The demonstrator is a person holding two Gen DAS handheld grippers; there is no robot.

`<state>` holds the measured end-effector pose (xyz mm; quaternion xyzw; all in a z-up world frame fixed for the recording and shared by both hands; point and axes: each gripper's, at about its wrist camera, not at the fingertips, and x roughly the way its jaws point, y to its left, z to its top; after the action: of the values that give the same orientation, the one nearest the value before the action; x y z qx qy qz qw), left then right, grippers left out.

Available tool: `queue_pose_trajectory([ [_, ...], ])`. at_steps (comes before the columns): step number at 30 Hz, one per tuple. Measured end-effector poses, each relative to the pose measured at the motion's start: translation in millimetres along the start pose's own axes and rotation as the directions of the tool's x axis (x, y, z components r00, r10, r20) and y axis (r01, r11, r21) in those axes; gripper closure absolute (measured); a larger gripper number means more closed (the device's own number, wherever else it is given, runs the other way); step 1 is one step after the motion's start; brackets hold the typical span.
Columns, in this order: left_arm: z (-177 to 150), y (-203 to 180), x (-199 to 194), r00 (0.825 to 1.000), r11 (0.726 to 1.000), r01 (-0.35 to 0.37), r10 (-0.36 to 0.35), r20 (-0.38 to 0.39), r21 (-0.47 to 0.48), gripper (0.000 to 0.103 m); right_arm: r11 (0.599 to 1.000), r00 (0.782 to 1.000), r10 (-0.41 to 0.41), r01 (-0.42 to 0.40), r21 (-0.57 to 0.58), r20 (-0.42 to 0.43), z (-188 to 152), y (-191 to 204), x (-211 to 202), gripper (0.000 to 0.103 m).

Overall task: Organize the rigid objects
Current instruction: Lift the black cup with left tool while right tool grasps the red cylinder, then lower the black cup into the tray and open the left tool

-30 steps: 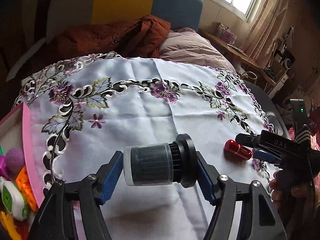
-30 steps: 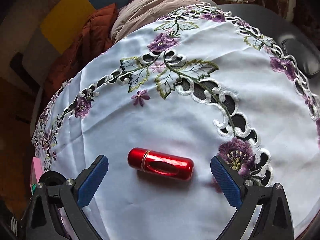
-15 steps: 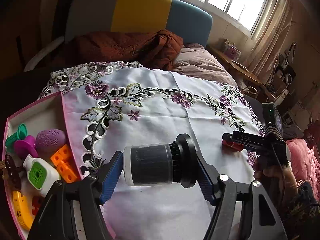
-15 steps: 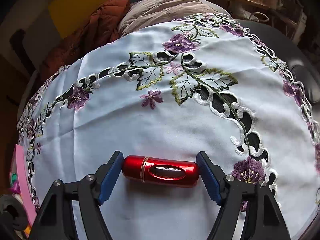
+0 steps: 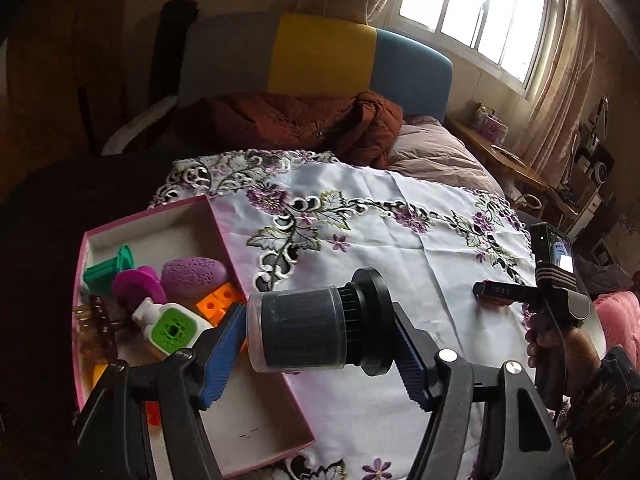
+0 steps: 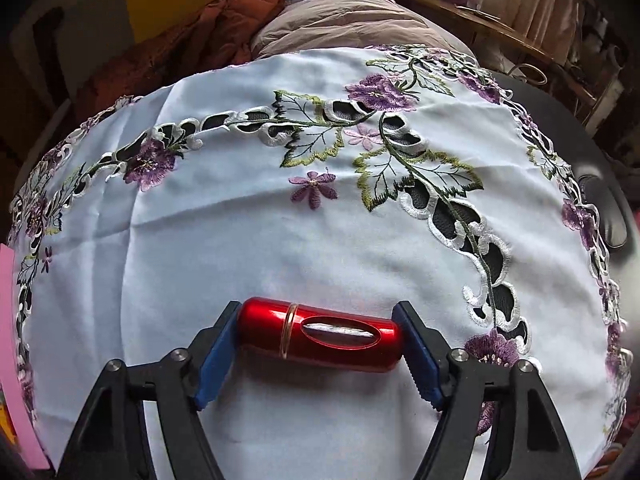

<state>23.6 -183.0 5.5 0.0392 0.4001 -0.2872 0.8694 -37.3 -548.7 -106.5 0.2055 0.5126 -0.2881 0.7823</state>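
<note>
Both grippers were loaded at this moment. Clamped end to end between the blue pads of the left gripper (image 5: 318,350) was a black cylindrical container with a clear cover (image 5: 316,330), lying crosswise and raised above the cloth, near the right wall of the pink box (image 5: 224,232). That open box sat at the left edge of the embroidered white tablecloth (image 5: 384,216) and already held a batch of sorted items: a green spool-shaped toy (image 5: 110,266), a magenta disc-shaped piece (image 5: 136,284), a purple textured egg shape (image 5: 192,274), orange blocks (image 5: 218,300), a white bottle with a green grid face (image 5: 172,324), and a brown piece (image 5: 98,320) on its left rim, too dim to name. The near half of the box floor looked bare. The right gripper (image 6: 316,344) had its pads pressed on the two ends of a red metallic capsule with a gold band (image 6: 320,334), which appeared to rest on the cloth at the near right of the table, well apart from the box. No other loose items showed on the cloth. By this reading the sorting was nearly finished, with only the two gripped pieces left to go into the box.
</note>
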Motion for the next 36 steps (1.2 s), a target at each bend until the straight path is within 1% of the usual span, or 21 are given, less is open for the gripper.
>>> queue_pose_trajectory([
  [4, -3.9, 18.2, -15.7, 0.999, 0.999, -0.047, 0.047, 0.026, -0.018, 0.033, 1.000, 1.000, 0.003, -0.003, -0.001, 0.005, -0.5, -0.9, 1.8, 0.026],
  [14, -17.2, 49.6, -35.1, 0.991, 0.991, -0.126, 0.128, 0.039, -0.050, 0.033, 1.000, 1.000, -0.015, 0.016, -0.025, 0.027, -4.6, 5.1, -2.0, 0.027],
  [21, -25.8, 62.2, -38.7, 0.989, 0.987, -0.146, 0.148, 0.028, -0.070, 0.033, 0.999, 0.999, -0.020, 0.021, -0.041, 0.041, -6.3, 6.3, -3.0, 0.028],
  [25, -30.4, 69.7, -41.2, 0.990, 0.987, -0.136, 0.138, 0.017, -0.083, 0.033, 0.999, 0.999, -0.021, 0.023, -0.045, 0.045, -6.4, 6.6, -3.5, 0.028],
  [27, -34.2, 77.0, -43.7, 0.992, 0.987, -0.122, 0.123, 0.008, -0.102, 0.033, 0.999, 0.999, -0.020, 0.022, -0.046, 0.045, -6.0, 6.4, -3.7, 0.028],
  [33, -50.8, 106.4, -62.3, 0.990, 0.979, -0.136, 0.139, 0.006, -0.153, 0.033, 0.998, 0.999, -0.022, 0.025, -0.052, 0.046, -5.3, 6.4, -3.3, 0.028],
  [36, -60.3, 118.2, -70.6, 0.991, 0.976, -0.128, 0.131, 0.004, -0.178, 0.033, 0.998, 0.999, -0.022, 0.024, -0.053, 0.045, -4.3, 6.4, -3.3, 0.028],
])
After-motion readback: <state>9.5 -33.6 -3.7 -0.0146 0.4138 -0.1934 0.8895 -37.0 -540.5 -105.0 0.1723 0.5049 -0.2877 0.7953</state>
